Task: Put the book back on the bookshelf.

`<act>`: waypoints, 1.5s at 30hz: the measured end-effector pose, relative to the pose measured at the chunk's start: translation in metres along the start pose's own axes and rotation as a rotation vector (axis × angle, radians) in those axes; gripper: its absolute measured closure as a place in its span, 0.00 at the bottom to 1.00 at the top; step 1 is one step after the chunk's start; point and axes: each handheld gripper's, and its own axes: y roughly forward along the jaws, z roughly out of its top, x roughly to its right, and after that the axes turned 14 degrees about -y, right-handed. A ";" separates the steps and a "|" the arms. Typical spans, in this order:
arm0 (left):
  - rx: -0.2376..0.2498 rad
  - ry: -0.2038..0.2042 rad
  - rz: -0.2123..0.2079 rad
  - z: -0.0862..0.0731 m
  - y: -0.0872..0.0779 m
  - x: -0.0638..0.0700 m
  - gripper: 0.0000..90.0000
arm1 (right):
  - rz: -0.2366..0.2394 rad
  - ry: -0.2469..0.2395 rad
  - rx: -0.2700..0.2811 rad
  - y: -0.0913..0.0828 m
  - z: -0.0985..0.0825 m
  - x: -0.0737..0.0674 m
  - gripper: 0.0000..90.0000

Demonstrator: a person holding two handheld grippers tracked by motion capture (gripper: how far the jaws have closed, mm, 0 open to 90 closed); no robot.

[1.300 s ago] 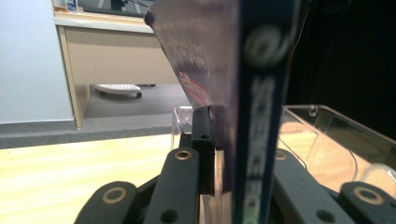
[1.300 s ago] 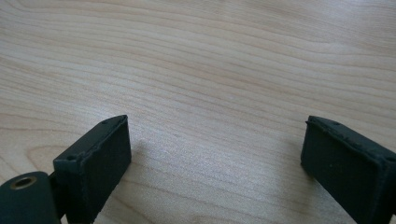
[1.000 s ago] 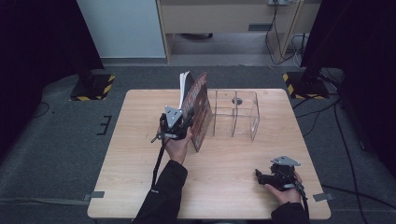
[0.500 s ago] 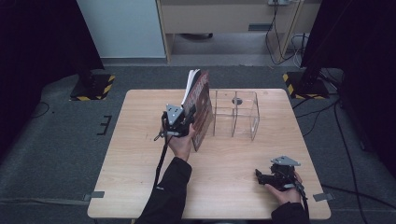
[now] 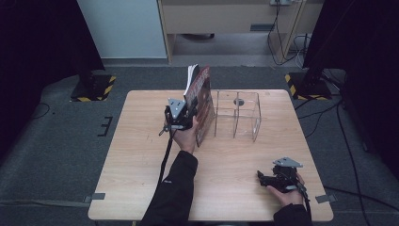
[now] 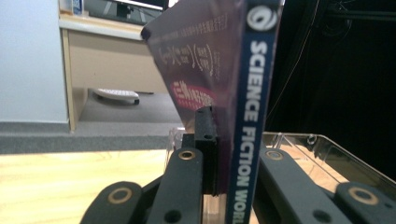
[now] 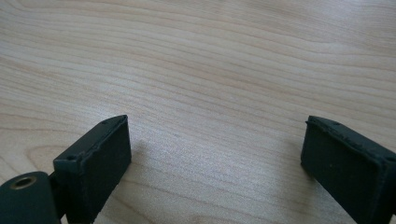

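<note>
A thin book (image 5: 201,96) with a dark red cover and a blue spine reading "SCIENCE FICTION WORLD" (image 6: 250,116) stands upright, tilted a little, over the table's middle. My left gripper (image 5: 190,115) is shut on its lower part; in the left gripper view a black pad (image 6: 206,140) presses the cover, with the left gripper (image 6: 231,154) around the spine. Just right of the book stands a clear acrylic divided holder (image 5: 237,115), also visible past the spine (image 6: 322,149). My right gripper (image 5: 262,178) rests low at the near right of the table, open (image 7: 215,158) with bare wood between its pads.
The wooden table (image 5: 141,155) has free room at the left and front. Beyond its far edge are a grey floor, a wooden cabinet (image 5: 226,19) and black stands with yellow-striped feet (image 5: 91,89).
My left hand has carried the book a little to the right and away, closer to the clear holder. The right gripper has stayed where it was.
</note>
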 end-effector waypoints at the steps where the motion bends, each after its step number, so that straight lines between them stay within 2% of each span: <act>1: -0.001 0.003 0.005 0.000 0.001 0.000 0.93 | 0.000 -0.001 0.000 0.000 0.000 0.000 0.10; 6: -0.007 0.008 0.001 -0.005 0.001 -0.003 0.93 | 0.001 -0.008 0.001 0.000 0.000 0.001 0.10; 14: -0.017 0.026 -0.013 -0.011 -0.010 -0.008 0.90 | 0.001 -0.003 0.000 0.000 0.000 0.000 0.10; 22: -0.054 0.076 -0.022 -0.013 -0.019 -0.008 0.83 | 0.000 -0.001 0.000 0.000 0.000 -0.001 0.10; 30: -0.070 0.092 -0.037 -0.009 -0.028 -0.012 0.73 | 0.000 -0.001 0.000 0.000 0.000 0.000 0.10; 37: -0.071 0.108 -0.066 0.000 -0.046 -0.015 0.57 | 0.000 -0.001 0.000 0.000 0.000 -0.001 0.10; 43: -0.080 0.065 -0.108 0.008 -0.066 -0.023 0.48 | 0.000 -0.001 0.000 0.000 0.000 -0.001 0.10; 45: -0.089 0.082 -0.116 0.010 -0.074 -0.026 0.46 | 0.000 0.002 0.000 0.000 0.000 -0.001 0.10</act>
